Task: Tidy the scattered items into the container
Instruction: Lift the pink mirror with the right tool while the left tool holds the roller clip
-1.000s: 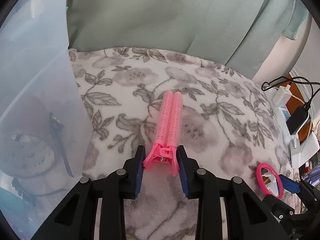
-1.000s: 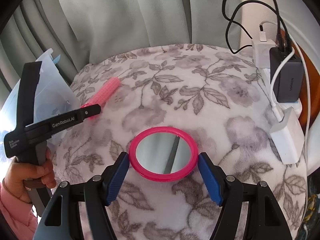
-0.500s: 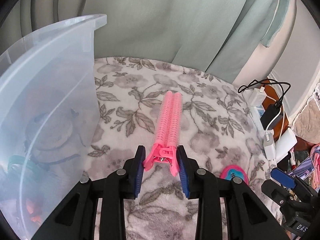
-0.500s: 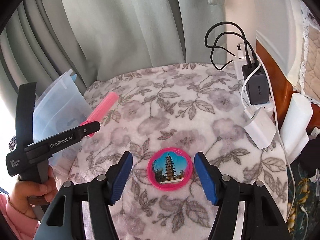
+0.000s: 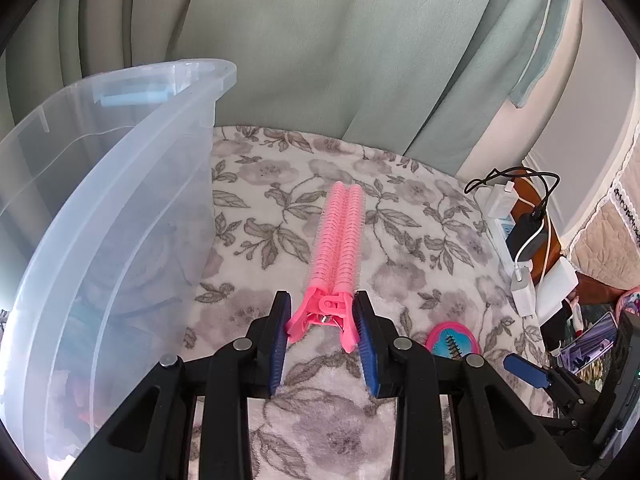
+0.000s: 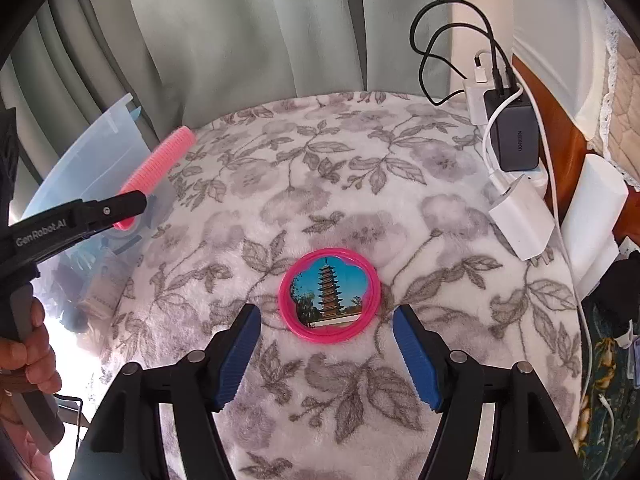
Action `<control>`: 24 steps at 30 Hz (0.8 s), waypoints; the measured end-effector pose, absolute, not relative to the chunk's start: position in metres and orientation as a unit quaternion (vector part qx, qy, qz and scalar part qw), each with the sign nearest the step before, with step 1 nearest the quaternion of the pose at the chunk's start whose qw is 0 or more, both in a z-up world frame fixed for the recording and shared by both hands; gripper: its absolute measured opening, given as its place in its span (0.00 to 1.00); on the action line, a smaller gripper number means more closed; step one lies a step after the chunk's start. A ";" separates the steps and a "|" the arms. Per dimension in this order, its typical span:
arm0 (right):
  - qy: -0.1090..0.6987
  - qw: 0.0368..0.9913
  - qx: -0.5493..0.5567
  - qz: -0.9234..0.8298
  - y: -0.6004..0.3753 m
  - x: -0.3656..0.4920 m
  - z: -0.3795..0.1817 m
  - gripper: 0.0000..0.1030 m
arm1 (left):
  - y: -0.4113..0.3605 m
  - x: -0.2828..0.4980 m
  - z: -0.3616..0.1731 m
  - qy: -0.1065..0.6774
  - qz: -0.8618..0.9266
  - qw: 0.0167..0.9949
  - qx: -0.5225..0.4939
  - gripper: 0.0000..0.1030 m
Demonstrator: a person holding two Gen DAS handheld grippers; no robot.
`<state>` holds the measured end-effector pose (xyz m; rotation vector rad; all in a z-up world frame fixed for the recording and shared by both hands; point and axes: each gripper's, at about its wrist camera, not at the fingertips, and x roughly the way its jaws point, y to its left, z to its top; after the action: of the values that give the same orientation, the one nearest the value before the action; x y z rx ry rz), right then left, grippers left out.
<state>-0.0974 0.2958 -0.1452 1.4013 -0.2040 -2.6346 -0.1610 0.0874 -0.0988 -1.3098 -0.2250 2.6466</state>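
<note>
left gripper (image 5: 323,326) clamped on the pink hair clip (image 5: 338,240) beside the clear bin (image 5: 120,184), right gripper (image 6: 326,354) wide open behind the pink pagoda mirror (image 6: 330,295)

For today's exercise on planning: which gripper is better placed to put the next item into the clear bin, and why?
Left. The left gripper is already shut on the pink hair clip, right beside the clear bin. The right gripper is open and empty, with the pink mirror lying on the blanket, apart from the bin.
</note>
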 end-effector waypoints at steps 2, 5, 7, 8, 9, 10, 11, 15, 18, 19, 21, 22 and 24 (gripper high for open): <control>-0.062 0.070 0.476 -0.874 0.293 -0.103 -0.154 0.77 | 0.087 -0.161 -0.100 -0.076 0.889 0.090 -0.442 0.32; -0.055 0.064 0.485 -0.870 0.290 -0.110 -0.164 0.81 | 0.086 -0.162 -0.102 -0.076 0.889 0.089 -0.442 0.32; -0.042 0.053 0.490 -0.869 0.286 -0.115 -0.170 0.81 | 0.086 -0.163 -0.101 -0.073 0.891 0.088 -0.440 0.32; -0.032 0.047 0.490 -0.870 0.283 -0.117 -0.172 0.81 | 0.086 -0.163 -0.101 -0.073 0.891 0.088 -0.439 0.32; -0.021 0.042 0.490 -0.871 0.280 -0.120 -0.173 0.81 | 0.086 -0.163 -0.101 -0.074 0.891 0.089 -0.439 0.32; -0.012 0.040 0.489 -0.871 0.278 -0.122 -0.174 0.81 | 0.086 -0.164 -0.101 -0.075 0.891 0.089 -0.439 0.32; -0.003 0.038 0.488 -0.872 0.275 -0.124 -0.175 0.81 | 0.086 -0.164 -0.101 -0.076 0.891 0.090 -0.438 0.32; 0.020 0.032 0.485 -0.874 0.267 -0.132 -0.178 0.82 | 0.086 -0.165 -0.100 -0.079 0.891 0.092 -0.437 0.32; 0.014 0.029 0.482 -0.875 0.268 -0.133 -0.179 0.83 | 0.086 -0.165 -0.099 -0.081 0.891 0.094 -0.436 0.32; 0.011 0.028 0.482 -0.876 0.268 -0.133 -0.179 0.83 | 0.086 -0.166 -0.099 -0.082 0.891 0.094 -0.436 0.32; 0.006 0.026 0.482 -0.876 0.269 -0.133 -0.178 0.82 | 0.086 -0.166 -0.099 -0.083 0.891 0.096 -0.435 0.32; 0.004 0.024 0.482 -0.876 0.270 -0.133 -0.178 0.81 | 0.086 -0.166 -0.099 -0.083 0.891 0.096 -0.435 0.32; -0.003 0.021 0.482 -0.876 0.271 -0.133 -0.177 0.79 | 0.087 -0.166 -0.098 -0.083 0.891 0.096 -0.435 0.32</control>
<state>-0.1332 0.2711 -0.1770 1.4947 -0.0099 -2.7143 -0.1661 0.0867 -0.0982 -1.2884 -0.2468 2.6407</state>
